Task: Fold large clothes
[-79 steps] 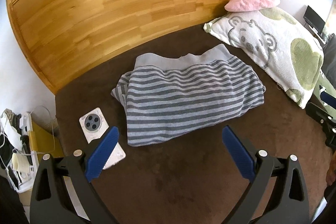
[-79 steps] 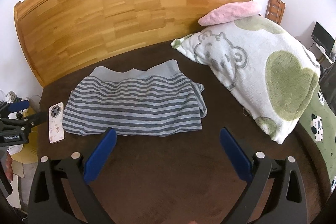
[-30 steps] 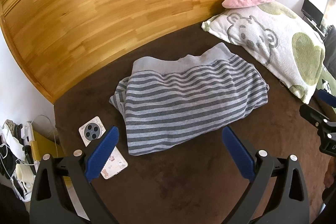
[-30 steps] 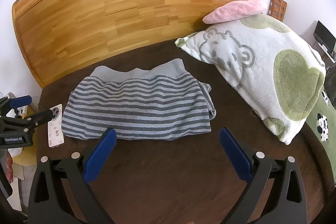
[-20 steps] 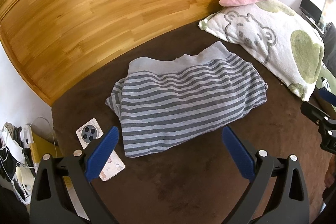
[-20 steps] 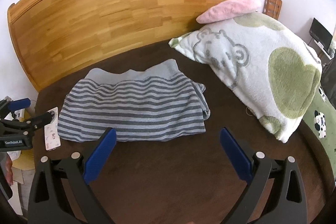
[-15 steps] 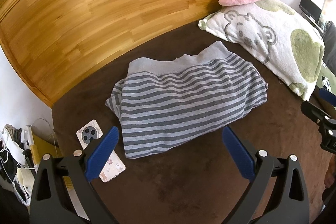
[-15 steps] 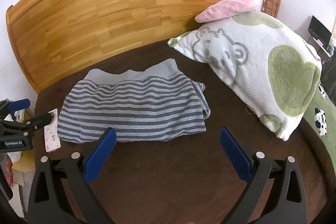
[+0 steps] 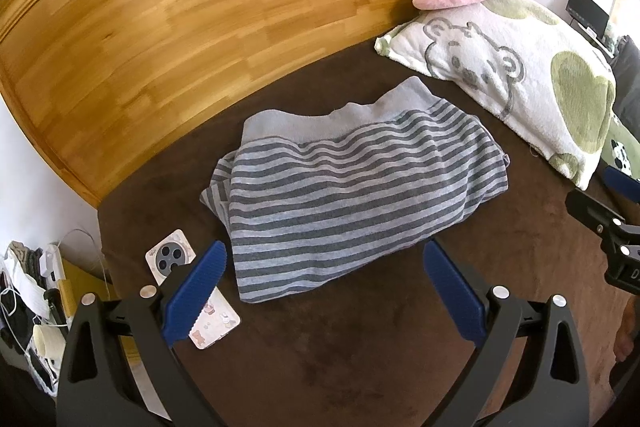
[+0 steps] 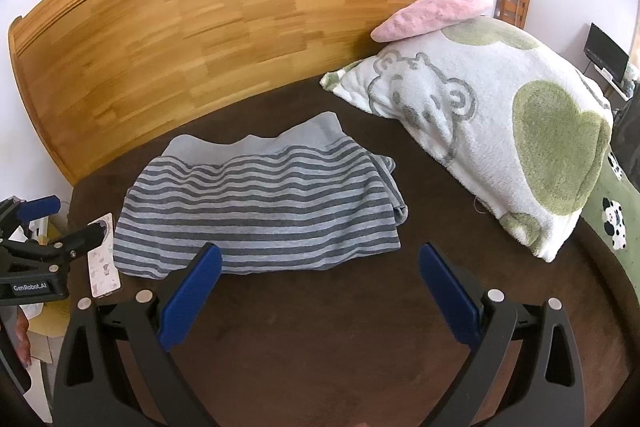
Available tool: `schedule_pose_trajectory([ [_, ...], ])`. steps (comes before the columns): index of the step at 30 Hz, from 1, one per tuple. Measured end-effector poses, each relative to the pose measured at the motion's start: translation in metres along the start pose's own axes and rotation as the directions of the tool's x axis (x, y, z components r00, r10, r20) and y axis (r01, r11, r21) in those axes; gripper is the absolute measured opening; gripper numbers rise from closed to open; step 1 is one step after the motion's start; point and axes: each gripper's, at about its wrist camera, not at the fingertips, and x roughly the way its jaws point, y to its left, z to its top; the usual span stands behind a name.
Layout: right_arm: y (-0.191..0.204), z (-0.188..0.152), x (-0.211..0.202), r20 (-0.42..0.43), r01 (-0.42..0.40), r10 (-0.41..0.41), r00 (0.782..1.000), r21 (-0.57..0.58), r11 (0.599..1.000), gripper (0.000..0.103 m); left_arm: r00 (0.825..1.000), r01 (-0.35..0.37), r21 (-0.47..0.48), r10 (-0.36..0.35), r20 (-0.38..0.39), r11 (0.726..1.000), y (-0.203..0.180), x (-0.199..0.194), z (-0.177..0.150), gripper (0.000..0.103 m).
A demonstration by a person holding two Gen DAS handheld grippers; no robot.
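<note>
A folded grey striped garment (image 9: 348,195) is lying flat on the brown bed cover (image 9: 360,355), its plain grey waistband edge turned toward the wooden headboard (image 9: 208,19). Both grippers are hanging over the near part of the bed, apart from the cloth. The left gripper (image 9: 324,291) is holding its jaws wide with nothing between them, and the right gripper (image 10: 320,287) is doing the same — blue pads spread, empty.

Just beside the garment's left edge a phone (image 9: 192,291) in a pale case is lying on the bed cover, partly hidden behind the left gripper's blue finger. To the right, a big white pillow (image 10: 492,123) with a bear drawing and green patches is sitting near the garment without touching it, and a small pink cushion (image 10: 432,13) is resting on top of it against the headboard. Off the bed's left edge, a clutter of cables and small items (image 9: 32,291) is showing — too distorted to tell apart.
</note>
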Motion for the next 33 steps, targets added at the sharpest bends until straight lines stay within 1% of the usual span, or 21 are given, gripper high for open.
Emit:
schedule_pose_trajectory([
  [7,0.003,0.000,0.002,-0.012,-0.003,0.003,1.000,-0.016,1.000,0.097,1.000,-0.005,0.001,0.005,0.001,1.000,-0.001,0.000,-0.001,0.096],
  [9,0.003,0.000,0.002,-0.012,-0.005,0.004,1.000,-0.016,1.000,0.097,1.000,-0.025,0.018,0.025,0.003,1.000,-0.003,0.002,-0.001,0.096],
  [13,0.004,0.002,0.004,-0.016,-0.006,0.005,1.000,-0.019,1.000,0.097,0.997,-0.081,0.082,0.080,0.010,0.993,-0.012,0.006,-0.003,0.097],
  [15,0.005,0.002,0.005,-0.017,-0.005,0.005,1.000,-0.021,1.000,0.097,0.996,-0.092,0.098,0.091,0.010,0.991,-0.014,0.007,-0.003,0.097],
  [23,0.009,0.003,0.010,-0.025,-0.010,0.009,1.000,-0.030,0.999,0.097,0.997,-0.074,0.086,0.073,0.015,0.994,-0.011,0.007,-0.003,0.096],
  [26,0.010,0.003,0.011,-0.027,-0.012,0.011,1.000,-0.028,1.000,0.097,0.998,-0.064,0.068,0.063,0.024,0.996,-0.009,0.004,-0.003,0.096],
  [33,0.012,0.005,0.013,-0.029,-0.016,0.015,0.999,-0.036,0.999,0.097,0.997,-0.069,0.040,0.067,0.048,0.997,-0.004,0.001,0.001,0.096],
])
